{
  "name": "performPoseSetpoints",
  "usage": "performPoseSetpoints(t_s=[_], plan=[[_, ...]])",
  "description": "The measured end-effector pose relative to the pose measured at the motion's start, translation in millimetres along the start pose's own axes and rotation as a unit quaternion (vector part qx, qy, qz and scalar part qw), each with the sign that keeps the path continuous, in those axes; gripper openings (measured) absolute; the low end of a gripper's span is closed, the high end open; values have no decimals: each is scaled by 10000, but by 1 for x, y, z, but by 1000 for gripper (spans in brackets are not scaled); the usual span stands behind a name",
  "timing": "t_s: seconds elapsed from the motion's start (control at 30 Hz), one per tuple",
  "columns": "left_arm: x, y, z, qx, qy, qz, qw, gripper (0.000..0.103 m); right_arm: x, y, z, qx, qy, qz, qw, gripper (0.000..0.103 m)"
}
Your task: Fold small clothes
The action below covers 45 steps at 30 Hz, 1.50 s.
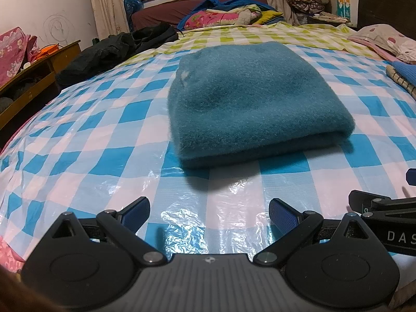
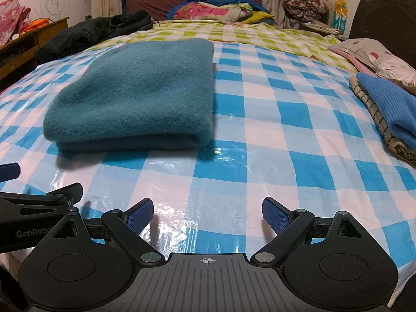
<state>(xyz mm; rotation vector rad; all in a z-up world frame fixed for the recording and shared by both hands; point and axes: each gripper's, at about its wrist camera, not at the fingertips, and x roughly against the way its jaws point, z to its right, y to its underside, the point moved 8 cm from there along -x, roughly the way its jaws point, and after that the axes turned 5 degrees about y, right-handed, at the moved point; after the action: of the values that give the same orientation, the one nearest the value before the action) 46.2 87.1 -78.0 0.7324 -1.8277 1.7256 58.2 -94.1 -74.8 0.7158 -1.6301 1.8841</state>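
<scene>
A fuzzy teal garment (image 1: 249, 101) lies folded into a thick rectangle on the blue-and-white checked plastic sheet (image 1: 91, 161) that covers the bed. My left gripper (image 1: 209, 214) is open and empty, low over the sheet, a short way in front of the garment's near folded edge. In the right wrist view the same garment (image 2: 140, 93) lies ahead and to the left. My right gripper (image 2: 208, 214) is open and empty, over bare sheet (image 2: 260, 135) to the right of the garment. Each gripper shows at the edge of the other's view.
A folded blue knit (image 2: 387, 106) on a checked cloth (image 2: 374, 114) lies at the right edge of the bed. A dark jacket (image 1: 109, 52) lies at the far left. Piled bedding (image 1: 228, 13) and a pillow (image 2: 374, 54) sit at the back. A wooden shelf (image 1: 28, 83) stands left.
</scene>
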Motion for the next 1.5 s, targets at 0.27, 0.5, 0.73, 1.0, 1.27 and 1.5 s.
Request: performPoseSetpoints(t_s=[0.27, 0.5, 0.73, 1.0, 1.27, 1.5], plan=[[0, 0, 0, 3, 1, -3, 10000, 103, 0, -1, 0, 2, 2, 3, 10000, 92], [0, 2, 1, 27, 10, -27, 10000, 103, 0, 0, 0, 2, 2, 2, 10000, 92], [-1, 2, 1, 25, 3, -30, 10000, 103, 0, -1, 0, 3, 3, 3, 10000, 92], [-2, 2, 1, 34, 6, -36, 10000, 103, 0, -1, 0, 7, 4, 4, 10000, 92], [-2, 2, 1, 33, 5, -40, 10000, 103, 0, -1, -1, 7, 6, 1, 10000, 92], [-3, 3, 1, 30, -6, -33, 10000, 103, 0, -1, -1, 9, 7, 1, 10000, 92]])
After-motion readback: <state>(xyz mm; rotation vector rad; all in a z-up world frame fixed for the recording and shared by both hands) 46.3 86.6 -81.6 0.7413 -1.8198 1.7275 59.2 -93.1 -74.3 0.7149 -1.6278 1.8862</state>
